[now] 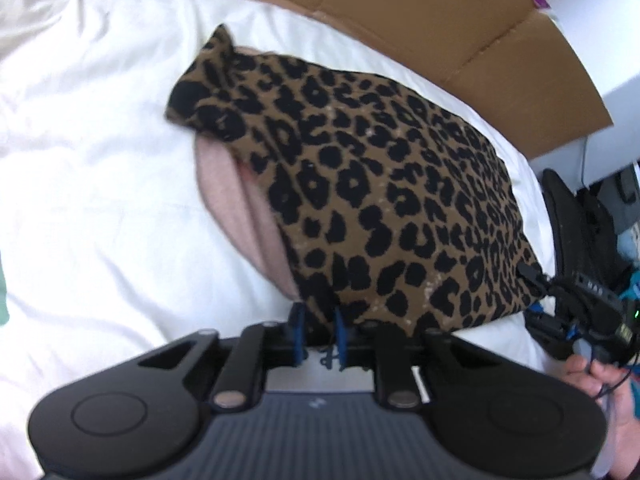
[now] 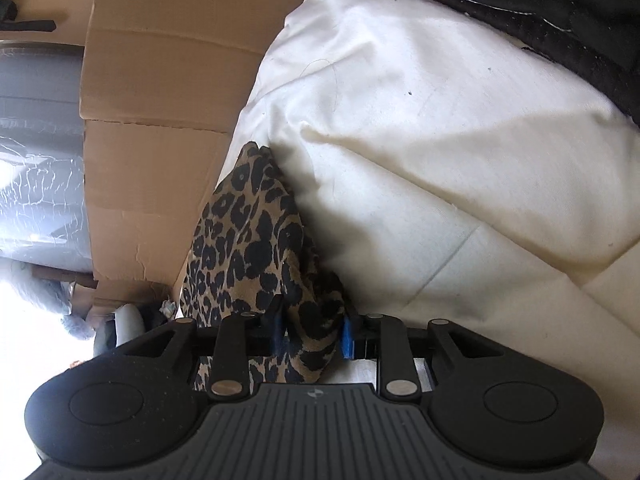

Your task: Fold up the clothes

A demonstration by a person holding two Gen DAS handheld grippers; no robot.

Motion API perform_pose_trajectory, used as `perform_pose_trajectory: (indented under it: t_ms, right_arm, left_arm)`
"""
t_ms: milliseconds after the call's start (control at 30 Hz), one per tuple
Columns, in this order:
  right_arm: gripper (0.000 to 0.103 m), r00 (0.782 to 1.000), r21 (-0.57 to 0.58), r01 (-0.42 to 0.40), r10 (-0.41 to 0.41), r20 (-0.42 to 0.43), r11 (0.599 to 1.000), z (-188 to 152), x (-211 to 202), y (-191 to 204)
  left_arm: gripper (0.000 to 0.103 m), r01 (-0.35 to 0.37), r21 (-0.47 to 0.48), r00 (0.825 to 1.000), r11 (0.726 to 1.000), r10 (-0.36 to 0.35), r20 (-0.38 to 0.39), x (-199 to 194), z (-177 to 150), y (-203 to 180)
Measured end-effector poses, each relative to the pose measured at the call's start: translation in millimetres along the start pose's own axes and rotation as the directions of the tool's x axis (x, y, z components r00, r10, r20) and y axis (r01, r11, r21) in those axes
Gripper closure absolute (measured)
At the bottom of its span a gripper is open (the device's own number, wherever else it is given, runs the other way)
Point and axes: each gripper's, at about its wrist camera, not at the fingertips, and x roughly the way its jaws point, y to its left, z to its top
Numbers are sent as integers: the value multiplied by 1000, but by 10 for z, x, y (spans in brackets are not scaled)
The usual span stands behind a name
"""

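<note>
A leopard-print garment (image 1: 372, 200) with a pink lining (image 1: 244, 216) hangs stretched above the white bedding (image 1: 100, 184). My left gripper (image 1: 319, 330) is shut on its near lower edge, the blue pads close together with cloth between them. My right gripper (image 1: 540, 280) shows in the left wrist view, holding the garment's right corner. In the right wrist view the right gripper (image 2: 310, 330) is shut on a bunched fold of the leopard-print garment (image 2: 248, 248), which runs away from the fingers toward the cardboard.
A large flattened cardboard box (image 1: 400, 12) lies along the far side of the white bedding (image 2: 440, 140). A black chair (image 1: 580, 220) and cluttered items stand beyond the bed at right. A hand (image 1: 608, 392) holds the right gripper. Dark fabric (image 2: 560, 8) lies at the top right.
</note>
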Motion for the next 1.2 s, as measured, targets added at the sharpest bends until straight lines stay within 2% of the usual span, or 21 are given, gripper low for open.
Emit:
perform_pose_trajectory:
  t_ms: [67,133,300,767,1033,1200]
  right_arm:
    - [85,1000,2,-3,3,-6,1000,6,-2,-6]
    - [87,1000,-4,1,-1,-10,1000,11,-9,8]
    - [92,1000,-29,8,-8,-25,1000,29,-37,99]
    - [93,994,-101,39,-49,-95,994,-86,-201,209]
    - [93,982,-219,97,-130,-139,971,-120,-313,416]
    - [93,976,-257,108,-152,-155,960,-133,-351,479]
  left_arm:
    - [94,-11,8,1000,1000,11,-2,-4,2,-4]
    - [97,-37,43,999,998,37,-2,-12,0,-75]
    - [98,-44,41,998,998,45,-31,-117,79,-95]
    - [99,-97,86,981,991,110,-159,-265,100,-247]
    - [99,-98,94,966,991,117,-232,-305,124,-342]
    - [99,-102,94,951,990,125,-283,-280,122,-392]
